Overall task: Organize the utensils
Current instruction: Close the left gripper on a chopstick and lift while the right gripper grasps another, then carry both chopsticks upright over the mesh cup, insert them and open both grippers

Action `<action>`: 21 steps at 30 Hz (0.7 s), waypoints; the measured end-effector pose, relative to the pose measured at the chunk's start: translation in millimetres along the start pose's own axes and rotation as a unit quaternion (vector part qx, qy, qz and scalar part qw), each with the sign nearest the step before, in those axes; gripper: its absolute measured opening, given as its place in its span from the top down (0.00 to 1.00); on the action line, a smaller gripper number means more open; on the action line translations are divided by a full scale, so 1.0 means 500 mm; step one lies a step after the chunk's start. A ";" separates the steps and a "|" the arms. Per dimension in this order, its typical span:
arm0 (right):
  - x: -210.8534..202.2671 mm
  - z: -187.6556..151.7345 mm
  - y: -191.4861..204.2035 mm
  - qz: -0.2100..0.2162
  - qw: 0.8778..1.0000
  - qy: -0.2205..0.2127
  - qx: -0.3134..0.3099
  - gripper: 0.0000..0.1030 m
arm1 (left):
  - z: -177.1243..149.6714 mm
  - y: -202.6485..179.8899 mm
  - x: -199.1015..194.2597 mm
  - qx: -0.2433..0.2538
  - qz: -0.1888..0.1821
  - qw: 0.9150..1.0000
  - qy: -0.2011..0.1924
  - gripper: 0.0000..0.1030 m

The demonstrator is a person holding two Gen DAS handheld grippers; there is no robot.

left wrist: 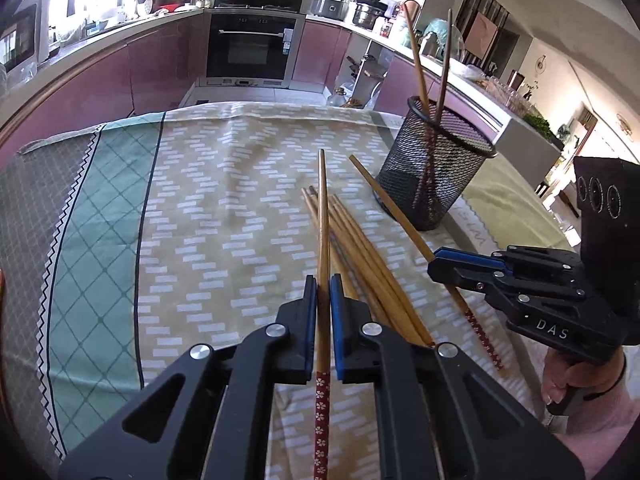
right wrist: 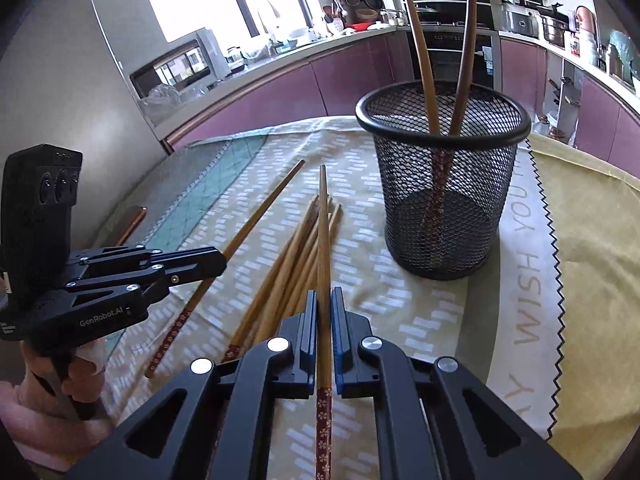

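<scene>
My left gripper (left wrist: 323,284) is shut on one wooden chopstick (left wrist: 322,208) with a red flowered handle, held lengthwise between the blue pads. My right gripper (right wrist: 325,296) is shut the same way on a second chopstick (right wrist: 322,220). Each view shows the other tool from the side: the right gripper (left wrist: 434,264) on its slanted chopstick (left wrist: 384,196), the left gripper (right wrist: 222,260) on its own (right wrist: 260,216). Several loose chopsticks (left wrist: 360,260) (right wrist: 296,264) lie in a fan on the cloth between them. A black mesh cup (right wrist: 444,184) (left wrist: 432,184) stands upright beyond, with two chopsticks in it.
A patterned tablecloth (left wrist: 200,208) covers the table, and a yellow cloth (right wrist: 592,260) lies to the right of the cup. A small copper-coloured object (right wrist: 132,224) lies near the table's left edge. Purple kitchen cabinets and an oven (left wrist: 248,46) stand past the far edge.
</scene>
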State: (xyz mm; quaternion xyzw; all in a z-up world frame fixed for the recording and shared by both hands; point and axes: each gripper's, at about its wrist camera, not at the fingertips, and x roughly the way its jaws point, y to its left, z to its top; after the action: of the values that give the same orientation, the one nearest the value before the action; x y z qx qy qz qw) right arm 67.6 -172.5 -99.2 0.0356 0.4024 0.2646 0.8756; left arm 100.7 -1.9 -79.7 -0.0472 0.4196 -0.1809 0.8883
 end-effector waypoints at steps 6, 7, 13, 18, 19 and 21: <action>-0.032 -0.002 -0.003 0.023 1.000 -0.021 0.003 0.94 | 0.006 -0.009 -0.029 -0.001 -0.024 1.000 -0.014 0.93; -0.039 -0.002 -0.004 0.029 0.999 -0.025 0.004 0.94 | 0.007 -0.011 -0.034 0.000 -0.028 0.999 -0.017 0.93; -0.077 0.006 -0.008 0.039 0.998 -0.051 0.006 0.94 | 0.020 -0.024 -0.065 0.004 -0.060 0.998 -0.032 0.93; -0.106 0.014 -0.012 0.049 0.996 -0.069 0.013 0.95 | 0.030 -0.030 -0.088 0.005 -0.089 0.995 -0.041 0.93; -0.112 0.015 -0.014 0.050 0.996 -0.074 0.014 0.95 | 0.032 -0.031 -0.093 0.005 -0.092 0.995 -0.043 0.93; -0.125 0.016 -0.016 0.051 0.995 -0.081 0.016 0.95 | 0.036 -0.033 -0.102 0.005 -0.102 0.994 -0.048 0.93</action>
State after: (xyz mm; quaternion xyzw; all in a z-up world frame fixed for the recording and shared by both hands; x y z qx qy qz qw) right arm 43.5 -209.1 -53.3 0.0911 0.3320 0.2991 0.8900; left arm 80.1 0.0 -26.9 -0.0935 0.3682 -0.2699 0.8848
